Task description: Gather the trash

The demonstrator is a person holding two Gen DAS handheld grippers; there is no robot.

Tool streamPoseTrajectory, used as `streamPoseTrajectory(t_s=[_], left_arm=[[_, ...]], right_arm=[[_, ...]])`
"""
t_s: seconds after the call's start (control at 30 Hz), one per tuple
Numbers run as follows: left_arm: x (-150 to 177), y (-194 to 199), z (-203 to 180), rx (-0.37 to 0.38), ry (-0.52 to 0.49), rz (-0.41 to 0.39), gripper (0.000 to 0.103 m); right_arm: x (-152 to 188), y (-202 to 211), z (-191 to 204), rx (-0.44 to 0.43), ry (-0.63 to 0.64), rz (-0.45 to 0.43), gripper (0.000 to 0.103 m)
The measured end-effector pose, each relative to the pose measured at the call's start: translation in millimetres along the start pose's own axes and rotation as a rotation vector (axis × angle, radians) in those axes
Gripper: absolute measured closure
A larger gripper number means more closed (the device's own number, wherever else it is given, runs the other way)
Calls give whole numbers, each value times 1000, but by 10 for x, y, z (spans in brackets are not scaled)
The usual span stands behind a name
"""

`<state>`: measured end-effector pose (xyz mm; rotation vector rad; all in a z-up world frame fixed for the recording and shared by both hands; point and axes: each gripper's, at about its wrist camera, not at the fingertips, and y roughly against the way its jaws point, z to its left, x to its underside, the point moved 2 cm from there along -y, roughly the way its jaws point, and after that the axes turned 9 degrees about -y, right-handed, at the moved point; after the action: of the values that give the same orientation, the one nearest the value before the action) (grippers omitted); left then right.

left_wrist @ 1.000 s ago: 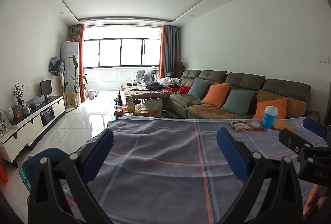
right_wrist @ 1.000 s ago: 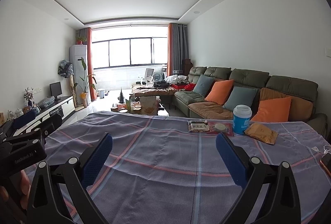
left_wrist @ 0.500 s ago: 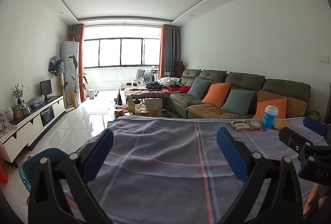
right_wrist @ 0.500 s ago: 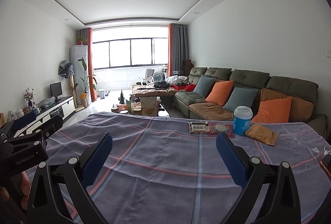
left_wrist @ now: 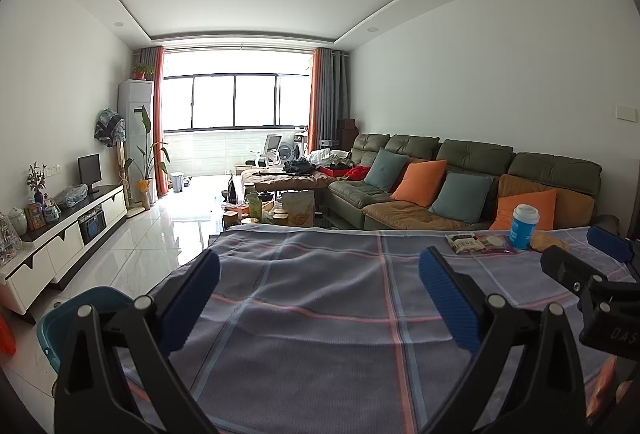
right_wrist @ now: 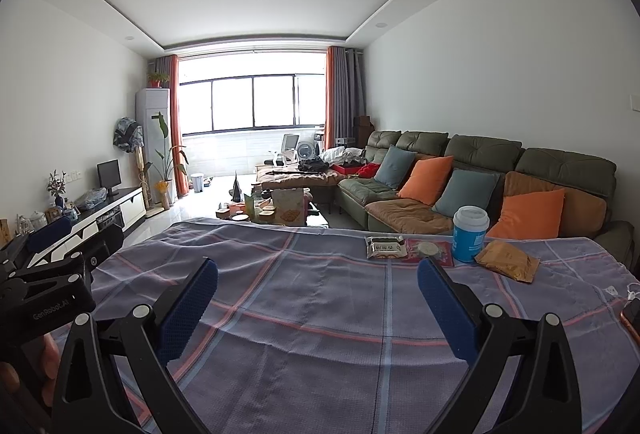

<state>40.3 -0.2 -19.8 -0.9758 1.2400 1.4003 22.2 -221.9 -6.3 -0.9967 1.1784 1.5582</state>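
Note:
On the checked cloth of the table [right_wrist: 320, 298], at the far right, lie a silver snack packet [right_wrist: 385, 246], a red wrapper [right_wrist: 430, 252], a blue cup with a white lid [right_wrist: 470, 234] and a crumpled brown bag [right_wrist: 507, 260]. The packet [left_wrist: 464, 242], wrapper [left_wrist: 496, 244] and cup [left_wrist: 524, 226] also show in the left wrist view. My right gripper [right_wrist: 318, 298] is open and empty over the near part of the table. My left gripper [left_wrist: 320, 290] is open and empty, to the left of the right one [left_wrist: 592, 266].
A teal bin [left_wrist: 80, 310] stands on the floor at the table's left edge. A phone [right_wrist: 632, 318] lies at the table's right edge. A green sofa with cushions [right_wrist: 480, 185] runs behind the table. A low cluttered coffee table [right_wrist: 280, 209] stands beyond.

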Motion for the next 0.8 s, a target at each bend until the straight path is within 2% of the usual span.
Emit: streamPoseTrajectory(t_s=[0.8], left_arm=[[-3,-26,0,-2,2,2,3]], right_arm=[[-3,-8,7,0,2,0,4]])
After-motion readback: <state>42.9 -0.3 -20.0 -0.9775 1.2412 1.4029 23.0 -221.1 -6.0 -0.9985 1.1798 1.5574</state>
